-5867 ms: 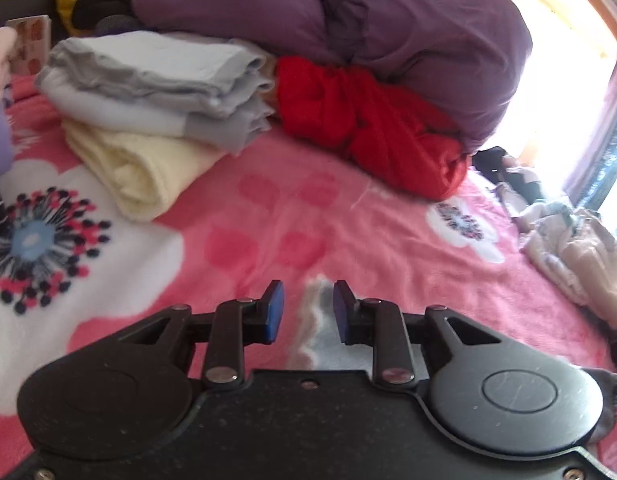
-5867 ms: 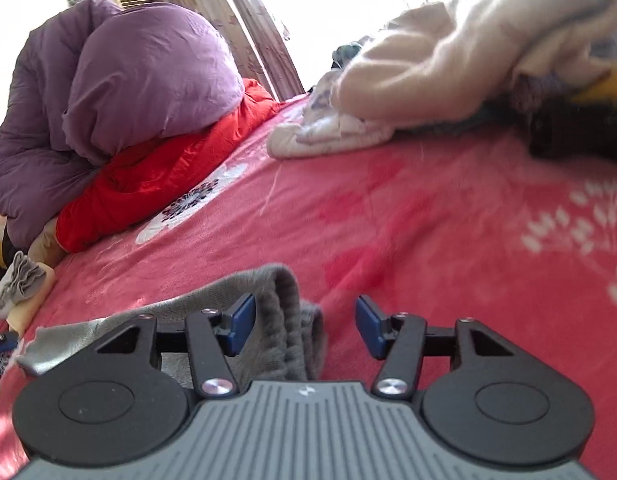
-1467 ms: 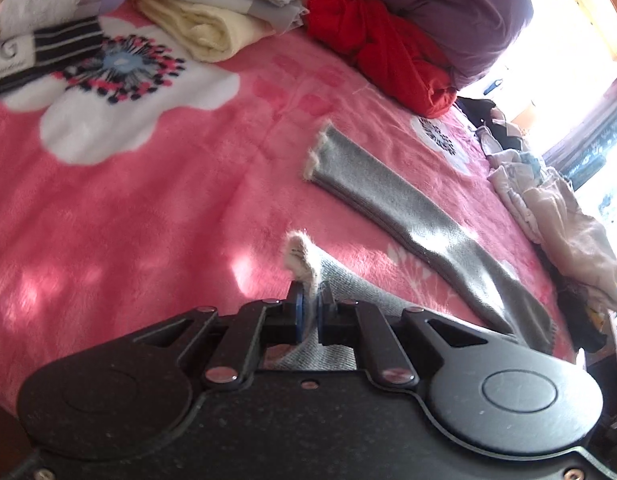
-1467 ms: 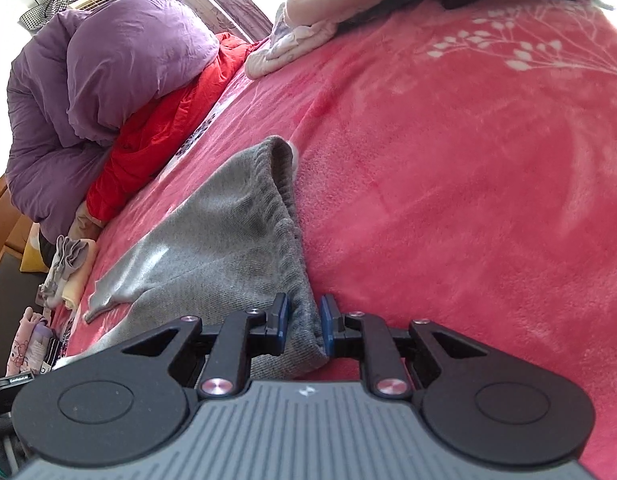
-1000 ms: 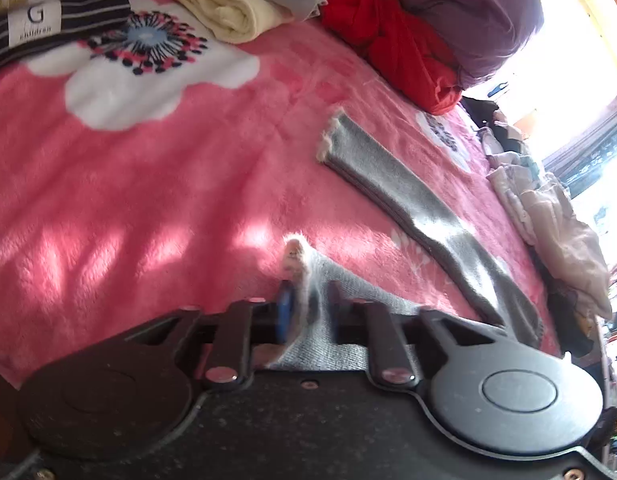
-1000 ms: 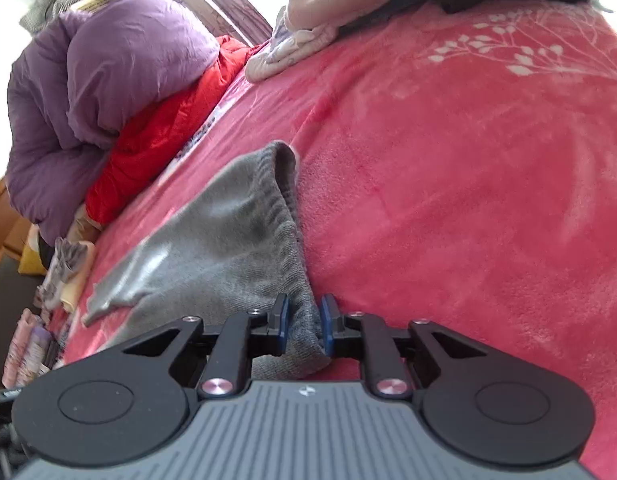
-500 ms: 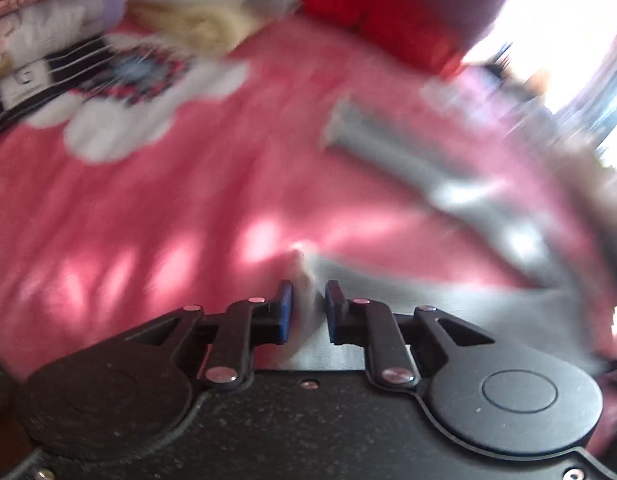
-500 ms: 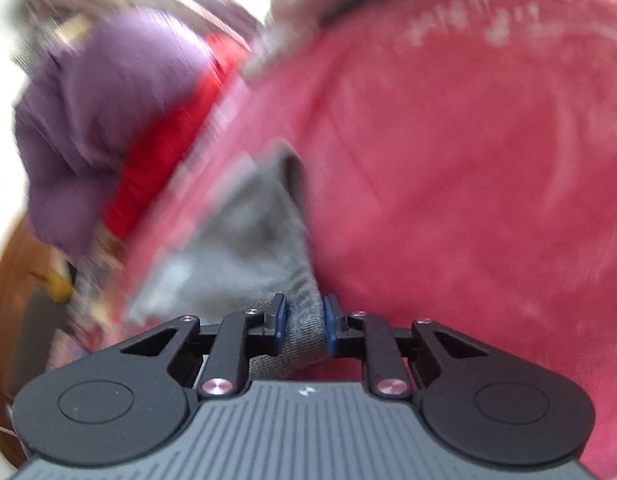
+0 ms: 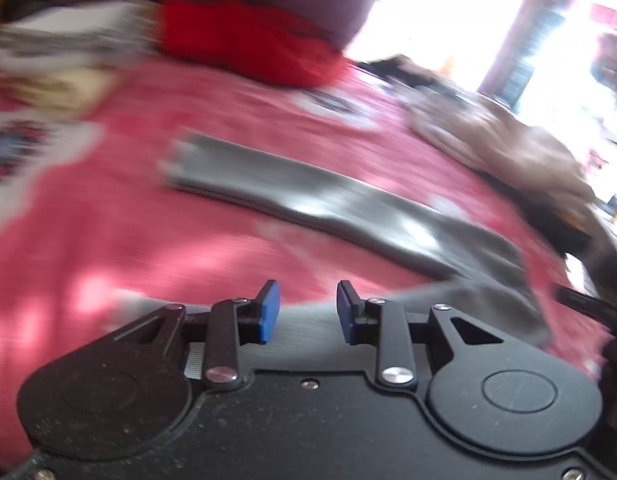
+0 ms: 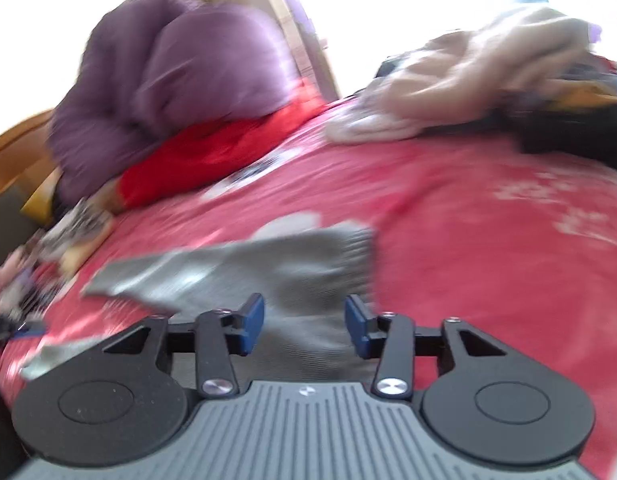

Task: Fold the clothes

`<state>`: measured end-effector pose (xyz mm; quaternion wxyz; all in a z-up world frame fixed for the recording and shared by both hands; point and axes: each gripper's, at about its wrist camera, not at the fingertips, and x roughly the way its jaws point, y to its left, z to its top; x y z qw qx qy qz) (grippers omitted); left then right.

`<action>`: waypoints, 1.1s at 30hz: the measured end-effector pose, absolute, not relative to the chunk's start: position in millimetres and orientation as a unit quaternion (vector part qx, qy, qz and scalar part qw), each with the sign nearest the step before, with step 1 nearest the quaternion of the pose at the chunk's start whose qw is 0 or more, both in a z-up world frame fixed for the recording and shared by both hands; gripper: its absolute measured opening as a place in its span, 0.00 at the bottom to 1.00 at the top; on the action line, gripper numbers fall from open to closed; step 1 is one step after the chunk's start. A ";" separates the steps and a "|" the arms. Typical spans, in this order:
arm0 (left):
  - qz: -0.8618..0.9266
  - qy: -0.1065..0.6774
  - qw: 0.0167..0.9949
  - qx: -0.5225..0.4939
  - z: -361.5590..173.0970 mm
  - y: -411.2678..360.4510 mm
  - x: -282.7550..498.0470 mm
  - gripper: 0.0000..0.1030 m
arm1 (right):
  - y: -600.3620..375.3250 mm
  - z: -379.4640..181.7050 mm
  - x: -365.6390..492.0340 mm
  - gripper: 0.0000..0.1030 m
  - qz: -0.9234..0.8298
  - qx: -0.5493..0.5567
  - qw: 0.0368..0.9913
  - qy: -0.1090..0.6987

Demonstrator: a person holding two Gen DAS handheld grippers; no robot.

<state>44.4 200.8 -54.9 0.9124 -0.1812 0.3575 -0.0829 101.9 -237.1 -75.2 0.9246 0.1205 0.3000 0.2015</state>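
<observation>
Both releases under way: left claw (image 9: 307, 309) and right claw (image 10: 304, 326) opening, blue pads clear of cloth, no longer pinching as a second ago. Grey leggings (image 9: 348, 208) spread flat mid-bed on pink blanket (image 9: 108, 220). Judged ready for first fold.

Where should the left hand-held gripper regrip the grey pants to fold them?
Probably the cuff end of the far leg of the grey pants: it lies flat and straight on the pink blanket, its end free. Come low along the leg's line. The left hand-held gripper is opening, nothing pinched.
</observation>
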 end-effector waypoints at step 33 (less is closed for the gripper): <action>0.077 0.348 0.918 -0.172 -65.0 270.3 159.9 0.30 | -229.0 -97.8 195.3 0.22 0.210 0.074 0.923 0.315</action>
